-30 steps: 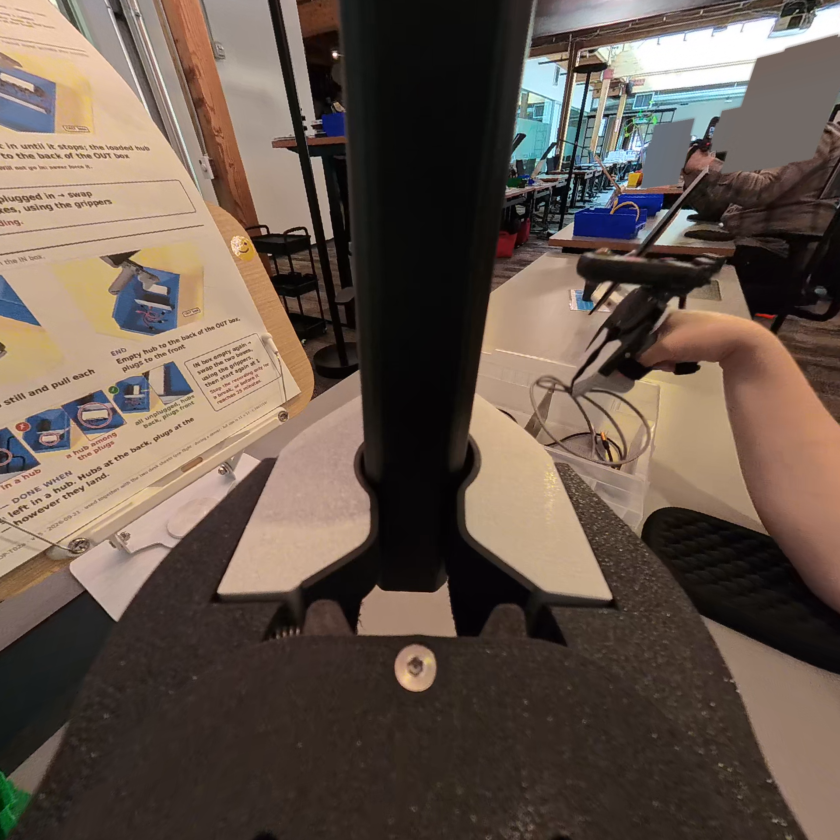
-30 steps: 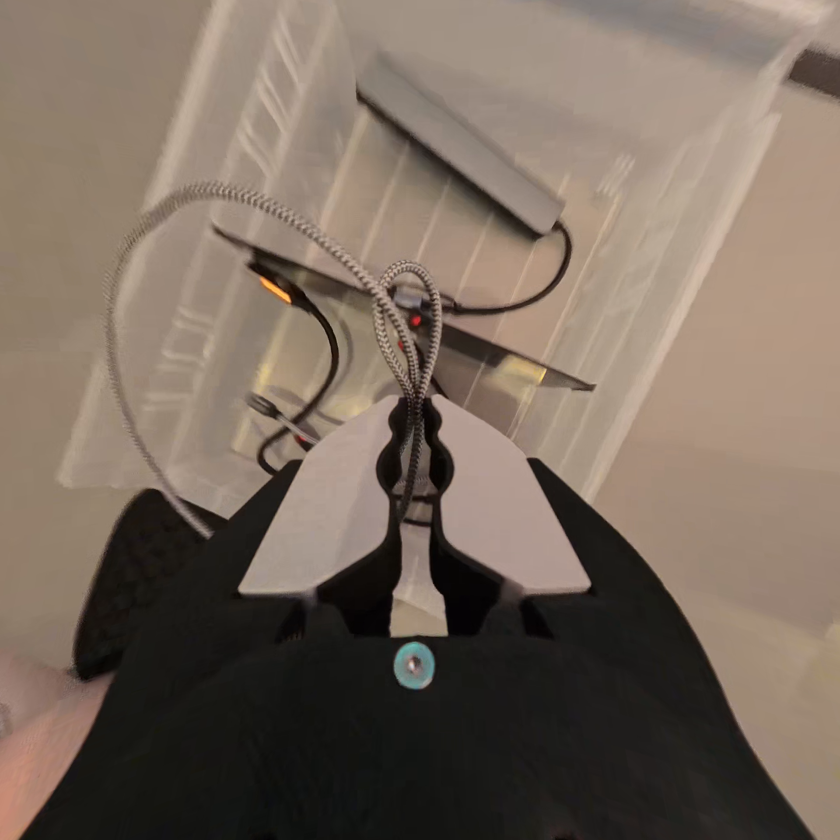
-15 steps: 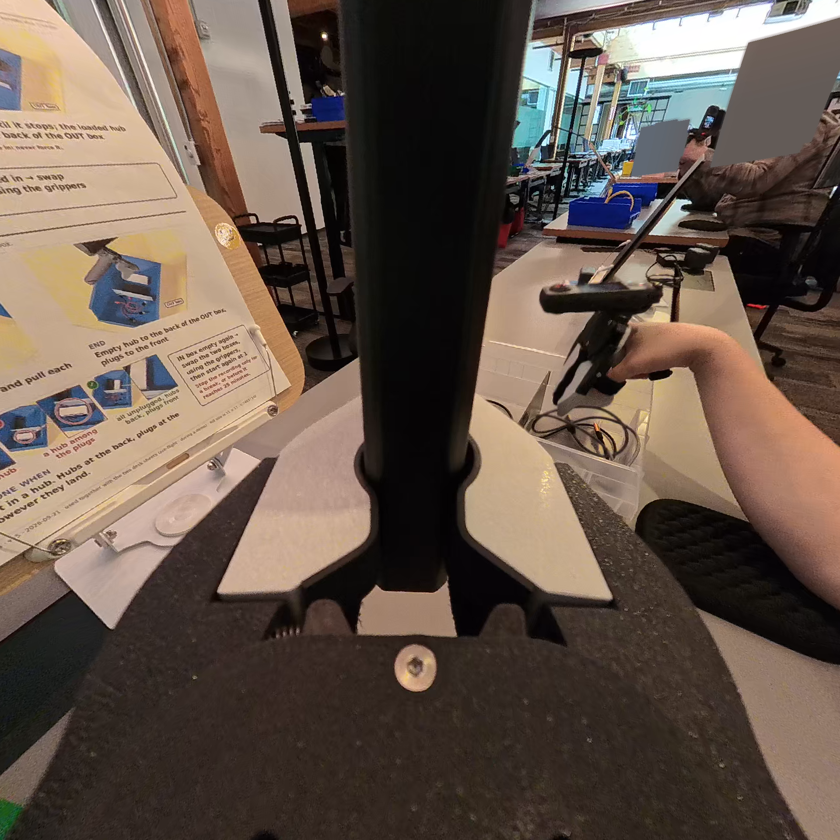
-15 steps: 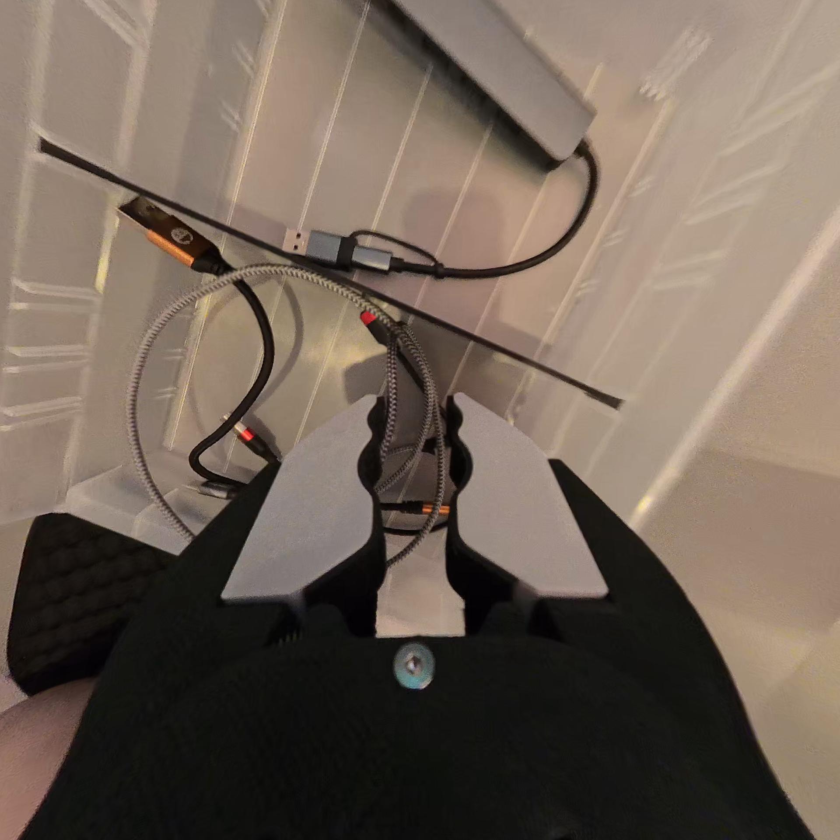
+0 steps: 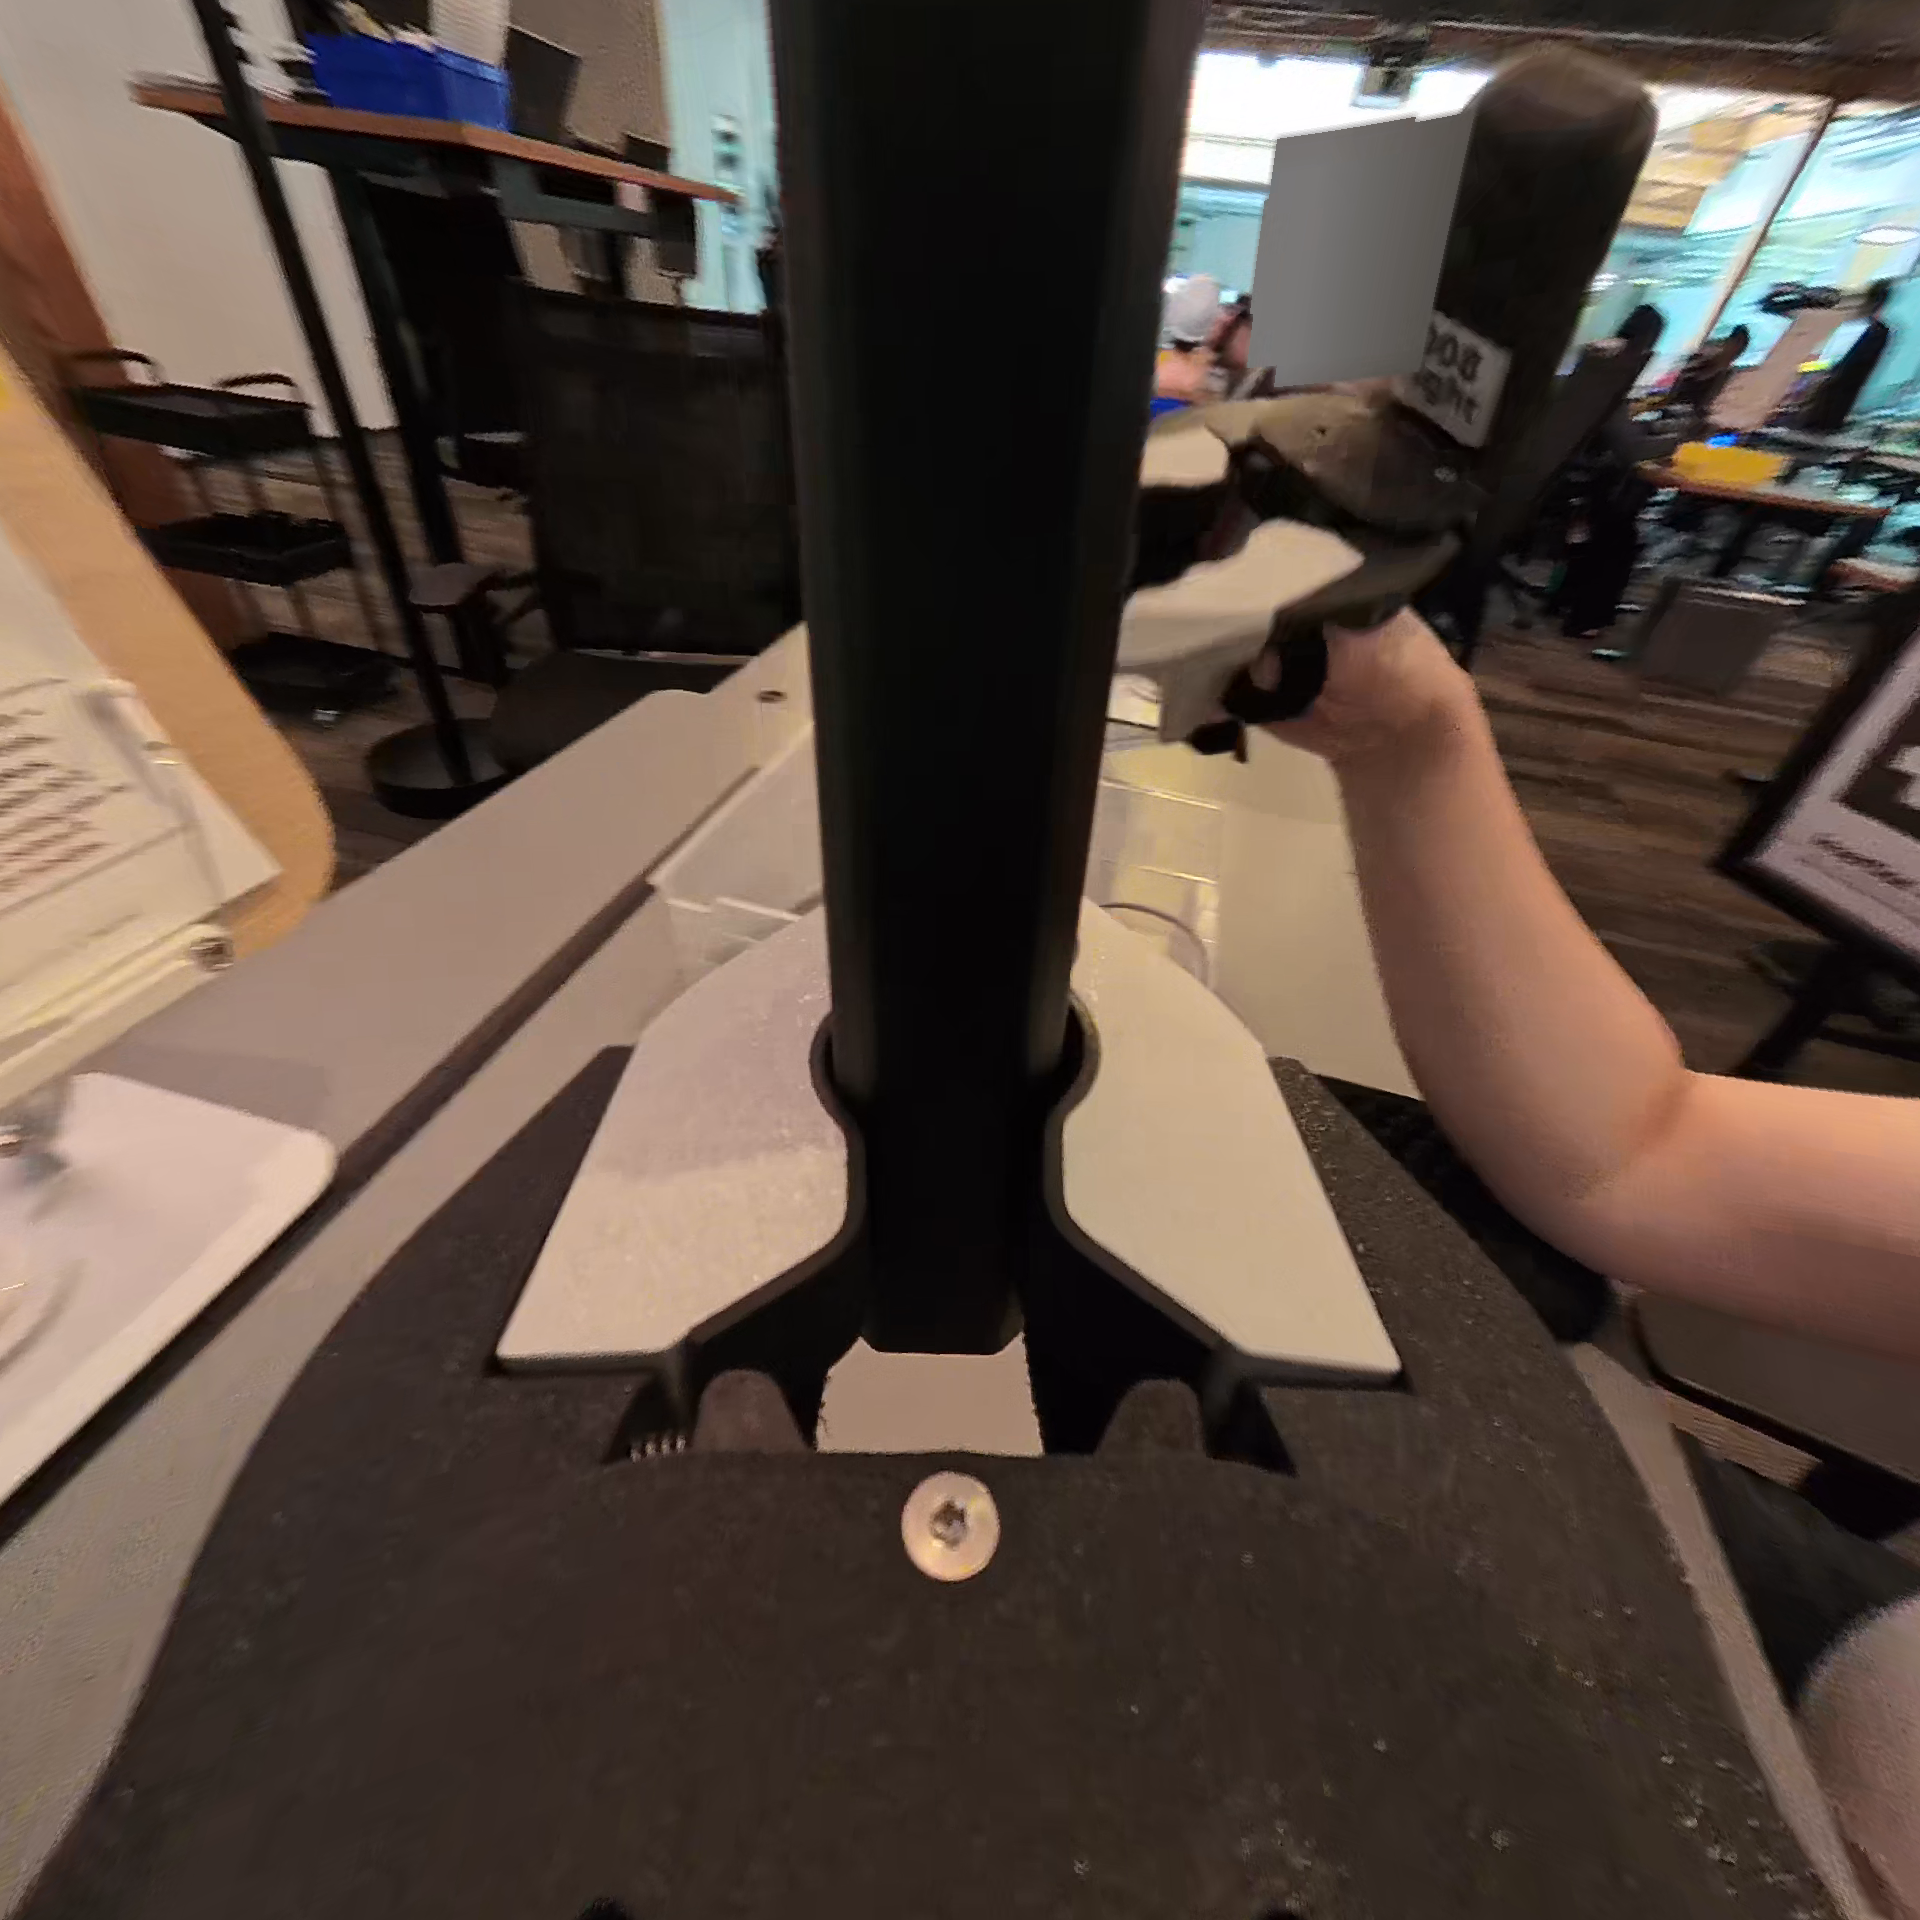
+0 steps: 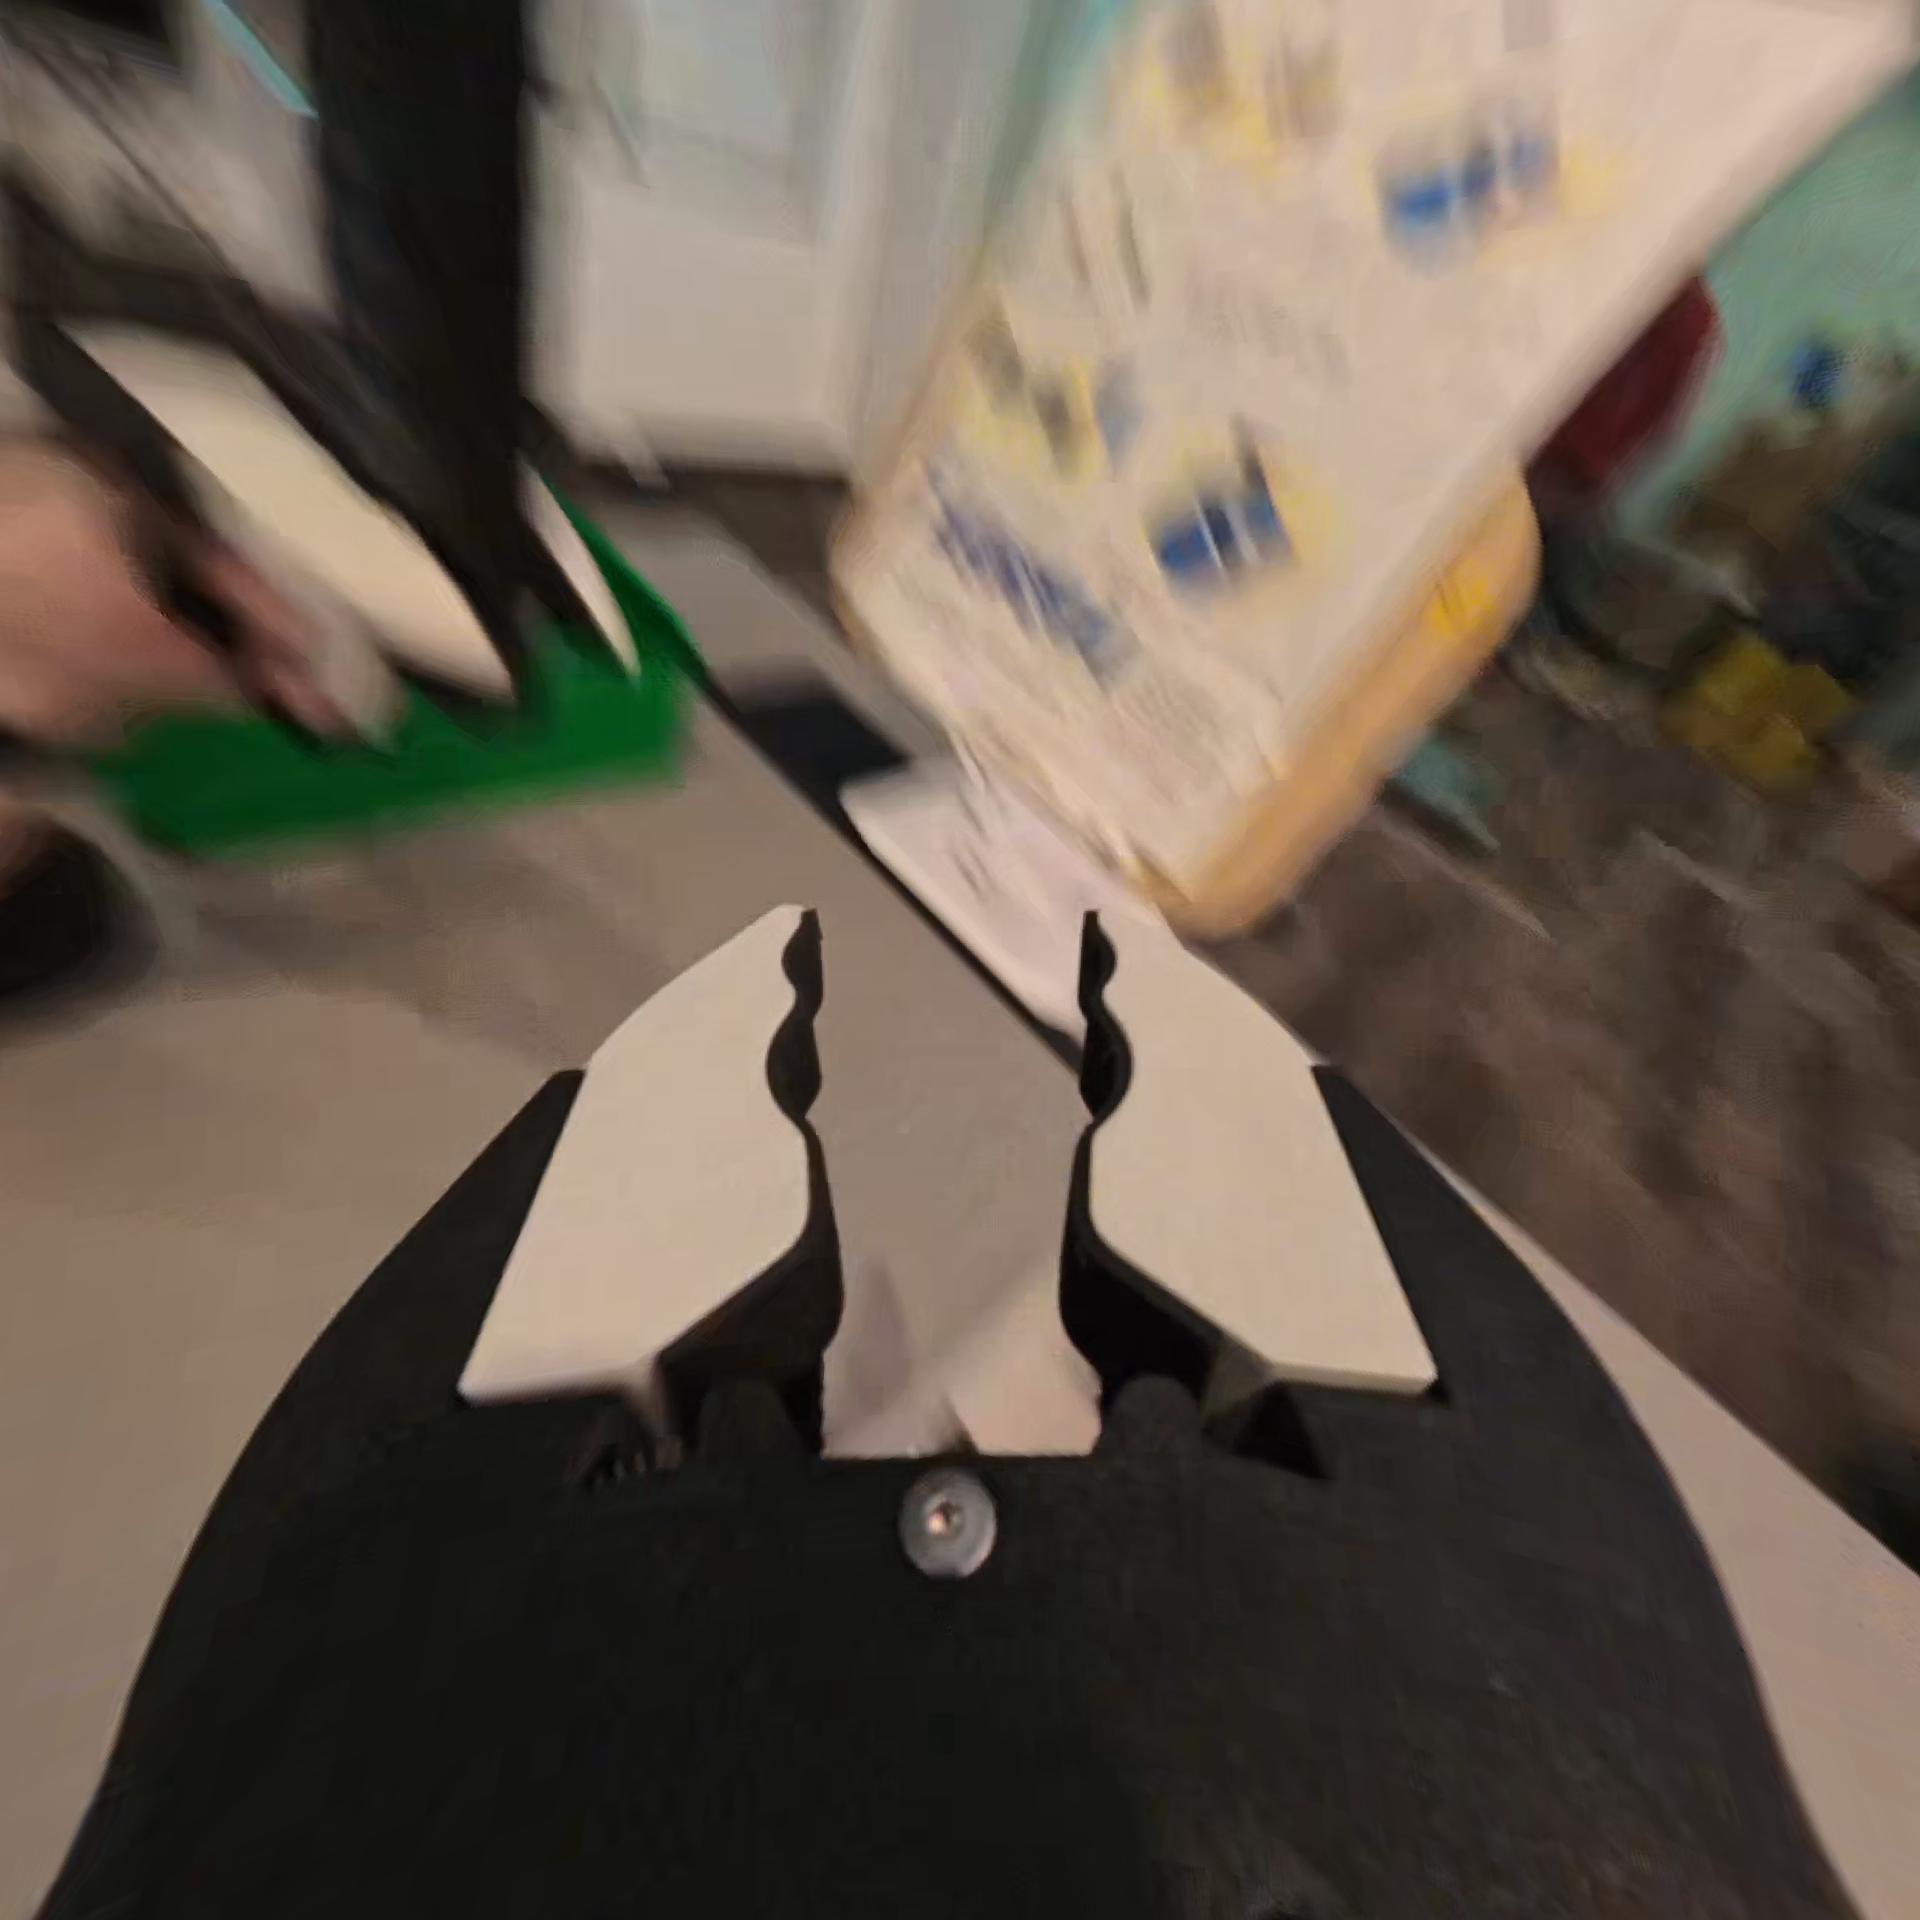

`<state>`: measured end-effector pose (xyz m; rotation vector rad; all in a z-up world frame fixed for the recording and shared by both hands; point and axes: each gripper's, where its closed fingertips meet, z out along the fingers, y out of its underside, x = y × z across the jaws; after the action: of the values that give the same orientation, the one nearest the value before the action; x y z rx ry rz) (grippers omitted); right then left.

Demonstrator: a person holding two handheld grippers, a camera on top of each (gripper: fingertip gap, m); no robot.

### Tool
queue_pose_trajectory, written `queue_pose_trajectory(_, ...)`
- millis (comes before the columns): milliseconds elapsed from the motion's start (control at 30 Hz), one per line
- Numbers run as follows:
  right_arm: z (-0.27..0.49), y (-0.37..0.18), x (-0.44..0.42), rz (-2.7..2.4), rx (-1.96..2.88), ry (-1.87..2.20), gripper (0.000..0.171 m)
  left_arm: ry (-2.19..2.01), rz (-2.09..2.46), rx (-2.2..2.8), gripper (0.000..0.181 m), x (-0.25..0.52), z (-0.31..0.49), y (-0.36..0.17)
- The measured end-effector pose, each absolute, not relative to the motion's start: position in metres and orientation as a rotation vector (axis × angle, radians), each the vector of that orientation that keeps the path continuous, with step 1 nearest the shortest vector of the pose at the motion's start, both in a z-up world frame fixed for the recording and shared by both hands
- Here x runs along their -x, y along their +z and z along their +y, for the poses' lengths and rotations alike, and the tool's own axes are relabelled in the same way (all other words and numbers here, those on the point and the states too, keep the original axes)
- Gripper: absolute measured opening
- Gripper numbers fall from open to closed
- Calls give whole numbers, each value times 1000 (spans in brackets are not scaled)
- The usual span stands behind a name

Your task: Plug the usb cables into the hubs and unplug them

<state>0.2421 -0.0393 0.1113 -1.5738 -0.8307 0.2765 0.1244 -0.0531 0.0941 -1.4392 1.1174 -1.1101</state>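
Observation:
My left gripper (image 5: pixel 951 1039) is shut on a long dark hub (image 5: pixel 951 520) that stands upright between its fingers and runs out of the top of the left wrist view. My right gripper (image 6: pixel 945 925) is open and empty above the table; its view is blurred by motion. In the left wrist view the right gripper (image 5: pixel 1205 520) is raised in a hand just right of the hub, its jaws apart. The right wrist view shows the left gripper (image 6: pixel 566 665) with the hub (image 6: pixel 416 208) at the upper left. No cable is in view.
A clear plastic box (image 5: pixel 748 883) sits on the grey table (image 5: pixel 468 987) behind the hub. An instruction board (image 6: pixel 1247 416) leans at the table's edge, also at the left of the left wrist view (image 5: pixel 104 831). A green object (image 6: pixel 416 758) lies under the left gripper.
My right gripper let go of the braided cable in the clear box, opened, rose and swung towards the left gripper. The left gripper turned right, still holding the hub.

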Motion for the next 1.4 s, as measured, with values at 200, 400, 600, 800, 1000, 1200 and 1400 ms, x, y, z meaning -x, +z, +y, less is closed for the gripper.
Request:
queue_pose_trajectory(200,-76,158,-141,-785,1223,1043,69,-1286,1277,1441,31,-155,-85,73)
queue_pose_trajectory(400,-67,122,-119,-954,1392,964,30,-1363,1311,1465,58,-168,-94,65)
queue_pose_trajectory(600,-28,132,-222,-781,1451,413,29,-1230,1152,1459,62,-133,-59,89)
queue_pose_trajectory(800,41,32,-349,-797,1830,-192,29,-1192,1094,1459,57,-112,-47,100)
queue_pose_trajectory(1000,55,-63,-376,-1125,2185,-385,29,-1164,1121,1489,56,-112,-44,94)
queue_pose_trajectory(1200,35,-118,-382,-1388,2374,-376,29,-1158,1154,1499,54,-118,-46,88)
queue_pose_trajectory(1400,34,-127,-392,-1292,2516,-399,32,-1131,1176,1512,54,-119,-47,85)
